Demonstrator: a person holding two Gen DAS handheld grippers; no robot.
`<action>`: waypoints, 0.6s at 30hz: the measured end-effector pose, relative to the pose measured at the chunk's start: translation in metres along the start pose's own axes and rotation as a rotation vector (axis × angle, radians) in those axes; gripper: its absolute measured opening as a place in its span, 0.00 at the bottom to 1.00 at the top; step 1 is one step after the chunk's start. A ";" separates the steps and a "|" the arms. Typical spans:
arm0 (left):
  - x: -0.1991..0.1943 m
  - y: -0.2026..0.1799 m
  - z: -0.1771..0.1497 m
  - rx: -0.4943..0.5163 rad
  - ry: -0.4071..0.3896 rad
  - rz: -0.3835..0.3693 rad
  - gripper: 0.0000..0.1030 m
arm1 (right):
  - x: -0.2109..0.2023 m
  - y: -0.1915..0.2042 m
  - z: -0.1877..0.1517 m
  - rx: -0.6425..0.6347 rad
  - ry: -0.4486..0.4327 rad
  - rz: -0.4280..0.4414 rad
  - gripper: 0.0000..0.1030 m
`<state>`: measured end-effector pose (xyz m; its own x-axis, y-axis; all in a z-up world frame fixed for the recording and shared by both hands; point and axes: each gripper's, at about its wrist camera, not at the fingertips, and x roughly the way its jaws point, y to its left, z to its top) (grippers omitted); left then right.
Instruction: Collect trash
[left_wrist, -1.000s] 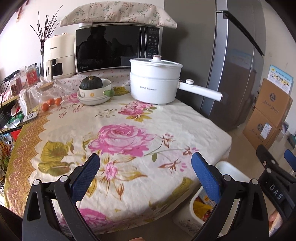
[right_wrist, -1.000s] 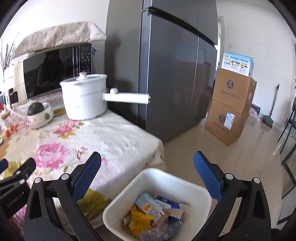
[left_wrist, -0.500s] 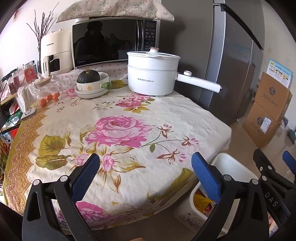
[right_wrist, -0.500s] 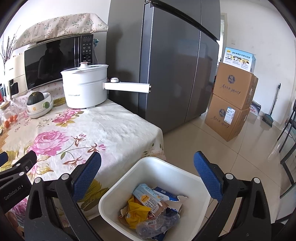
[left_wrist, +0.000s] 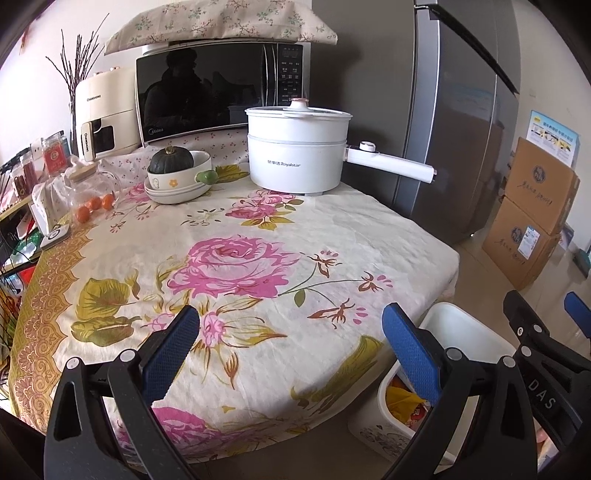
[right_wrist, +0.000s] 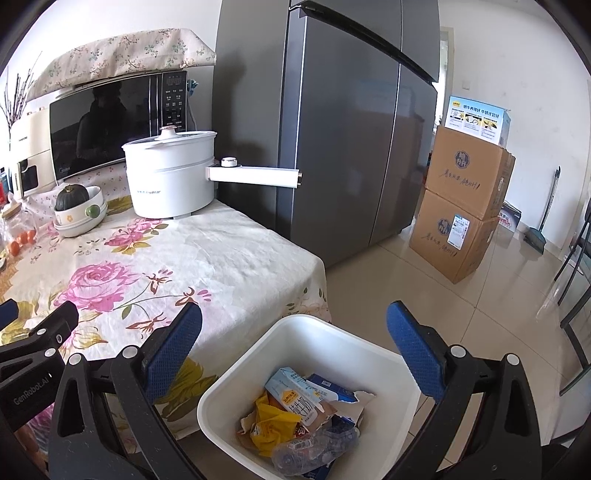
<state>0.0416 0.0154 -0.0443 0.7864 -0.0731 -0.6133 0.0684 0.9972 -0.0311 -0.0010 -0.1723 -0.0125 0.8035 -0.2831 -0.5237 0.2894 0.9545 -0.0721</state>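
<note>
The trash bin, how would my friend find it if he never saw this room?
Start at the big grey fridge and come forward to the table with the rose-print cloth. On the floor by that table's corner stands the white trash bin. It is the only open white tub at floor level, with wrappers, a milk carton and a crushed bottle inside.
</note>
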 end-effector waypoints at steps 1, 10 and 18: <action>0.000 0.000 0.000 0.000 -0.003 0.000 0.94 | 0.000 0.000 0.000 0.000 0.001 -0.001 0.93; 0.002 -0.001 0.000 0.010 0.001 0.004 0.94 | 0.001 -0.002 0.000 0.002 0.003 -0.002 0.93; 0.001 0.001 0.001 -0.015 0.002 -0.011 0.94 | 0.001 -0.003 0.000 0.005 0.001 -0.003 0.93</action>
<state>0.0435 0.0166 -0.0443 0.7846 -0.0837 -0.6143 0.0677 0.9965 -0.0492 -0.0013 -0.1752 -0.0131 0.8017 -0.2863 -0.5247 0.2949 0.9530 -0.0693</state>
